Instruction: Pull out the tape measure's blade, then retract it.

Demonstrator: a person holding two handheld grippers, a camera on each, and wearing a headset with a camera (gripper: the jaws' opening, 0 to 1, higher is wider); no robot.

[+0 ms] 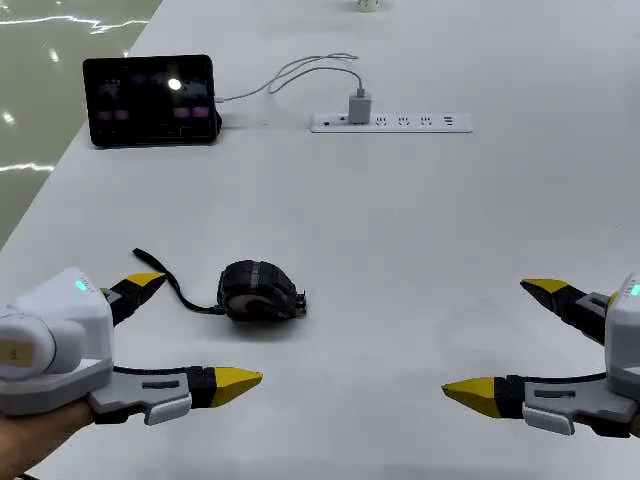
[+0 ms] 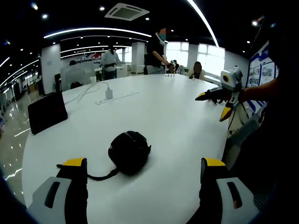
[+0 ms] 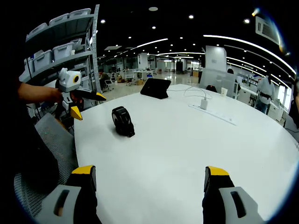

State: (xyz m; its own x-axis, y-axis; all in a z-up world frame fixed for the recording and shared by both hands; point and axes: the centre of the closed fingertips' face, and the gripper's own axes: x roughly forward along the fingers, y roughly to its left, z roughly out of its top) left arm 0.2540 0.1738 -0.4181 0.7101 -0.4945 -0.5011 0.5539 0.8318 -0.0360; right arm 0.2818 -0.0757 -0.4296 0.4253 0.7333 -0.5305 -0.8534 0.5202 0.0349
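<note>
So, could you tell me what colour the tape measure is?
The tape measure is black, clearest in head view.

The tape measure (image 1: 260,292) is black, the table (image 1: 420,260) white.

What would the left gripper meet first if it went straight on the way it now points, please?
Most likely the tape measure, lying just ahead of the left gripper, between its open jaws; depth is unclear.
</note>
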